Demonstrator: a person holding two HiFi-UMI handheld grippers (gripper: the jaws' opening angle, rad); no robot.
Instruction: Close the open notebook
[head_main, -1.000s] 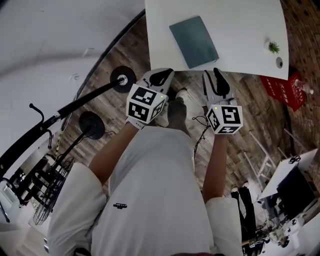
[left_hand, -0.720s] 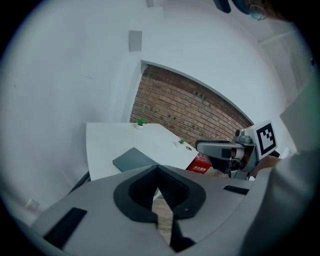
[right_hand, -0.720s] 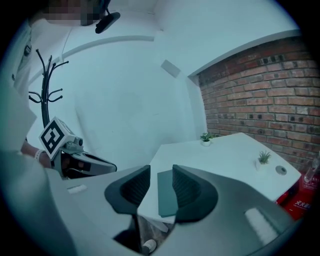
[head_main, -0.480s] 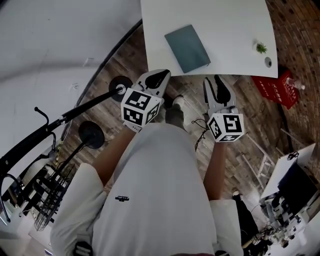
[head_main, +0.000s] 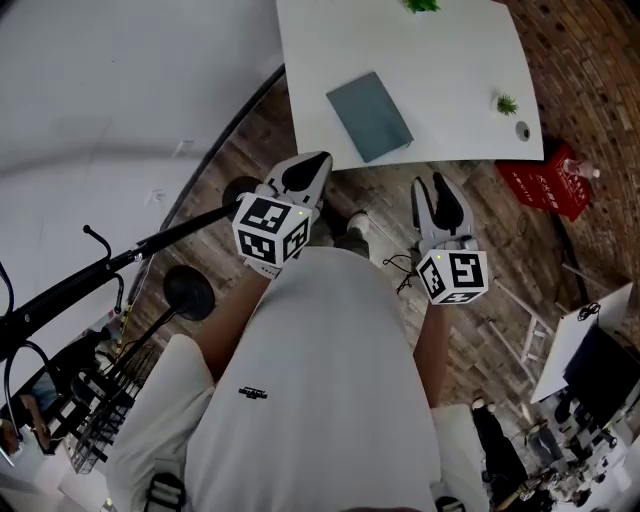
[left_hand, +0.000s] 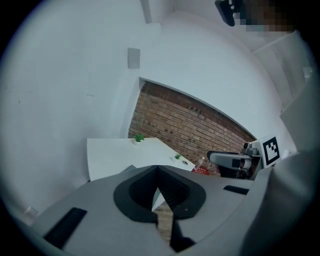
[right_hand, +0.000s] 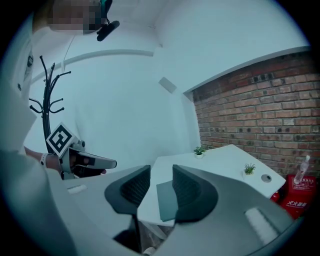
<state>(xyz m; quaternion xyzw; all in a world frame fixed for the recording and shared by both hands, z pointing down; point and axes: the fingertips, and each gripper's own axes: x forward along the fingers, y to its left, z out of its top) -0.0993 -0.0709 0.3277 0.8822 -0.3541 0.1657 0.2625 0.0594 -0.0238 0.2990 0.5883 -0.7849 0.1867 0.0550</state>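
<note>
The notebook (head_main: 369, 116) lay flat and shut near the front edge of the white table (head_main: 450, 90), a thin rectangle with a plain, matte grey-teal cover, set at a slant to the table's edge. Farther back on the smooth tabletop stood two small pots, each holding a spiky green plant (head_main: 507, 103), with a small round disc (head_main: 522, 130) just beside the nearer one. On the wooden plank floor beside the table sat a red plastic crate (head_main: 545, 180), with a clear bottle (right_hand: 301, 172) at it; whether the bottle stood inside could not be told. A rough brick wall (right_hand: 260, 110) ran behind. Both tools were short of the table, over the floor. The left gripper (left_hand: 157, 170) had its dark ribbed pads meeting at the tips, holding nothing. The right gripper (right_hand: 161, 170) had its jaws partly apart with nothing between them, the notebook showing beyond the gap.
</note>
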